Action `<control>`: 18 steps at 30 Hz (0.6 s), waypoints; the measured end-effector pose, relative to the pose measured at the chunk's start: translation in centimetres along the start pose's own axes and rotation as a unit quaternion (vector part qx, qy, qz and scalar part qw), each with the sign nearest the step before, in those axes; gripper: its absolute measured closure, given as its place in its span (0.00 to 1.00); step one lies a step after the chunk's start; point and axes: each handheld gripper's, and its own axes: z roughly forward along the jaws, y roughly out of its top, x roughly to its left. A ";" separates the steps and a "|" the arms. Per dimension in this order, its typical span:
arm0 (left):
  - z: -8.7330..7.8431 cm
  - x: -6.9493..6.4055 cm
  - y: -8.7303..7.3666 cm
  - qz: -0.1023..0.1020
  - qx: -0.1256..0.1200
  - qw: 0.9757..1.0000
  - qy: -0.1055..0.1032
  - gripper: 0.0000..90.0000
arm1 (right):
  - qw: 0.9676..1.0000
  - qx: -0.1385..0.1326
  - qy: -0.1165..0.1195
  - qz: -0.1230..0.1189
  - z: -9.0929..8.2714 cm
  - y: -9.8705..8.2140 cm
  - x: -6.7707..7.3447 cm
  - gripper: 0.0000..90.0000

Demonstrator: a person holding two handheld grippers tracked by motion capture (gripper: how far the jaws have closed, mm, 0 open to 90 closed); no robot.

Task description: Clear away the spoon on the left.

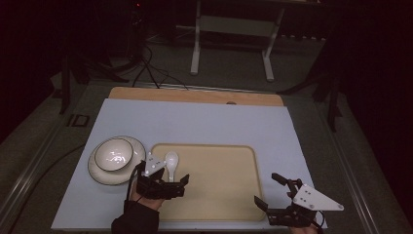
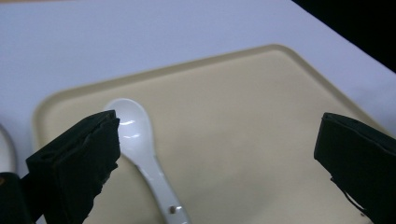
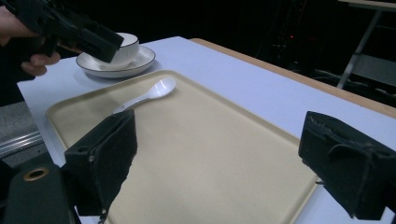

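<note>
A white ceramic spoon [image 1: 171,161] lies on the beige tray [image 1: 219,195] near its far left corner, bowl end pointing away. My left gripper [image 1: 165,174] hangs just above the spoon's handle, open, with nothing between its jaws. In the left gripper view the spoon [image 2: 140,144] rests on the tray [image 2: 243,135] close to the left jaw, and the gripper [image 2: 218,119] is spread wide. My right gripper [image 1: 266,188] stands open at the tray's near right corner, holding nothing. The right gripper view looks between the gripper's [image 3: 219,119] open jaws at the spoon [image 3: 149,93] across the tray [image 3: 196,158].
A white bowl [image 1: 113,153] sits on a dark-rimmed plate [image 1: 104,176] left of the tray, on the pale blue table top [image 1: 195,122]. The bowl [image 3: 127,49] and plate [image 3: 140,63] lie beyond the left gripper [image 3: 70,28]. Cables and a white frame stand behind the table.
</note>
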 end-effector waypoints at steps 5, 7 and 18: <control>-1.1 0.9 0.4 -0.001 0.003 1.000 -0.017 0.00 | 1.000 0.002 0.000 0.002 0.0 0.0 0.0 0.13; -1.4 1.2 0.5 0.006 0.002 1.000 -0.016 0.00 | 1.000 0.003 0.000 -0.001 0.1 0.0 0.1 0.13; -3.3 2.8 0.3 0.020 0.004 1.000 -0.020 0.00 | 1.000 0.004 -0.005 -0.003 0.1 0.0 0.2 0.13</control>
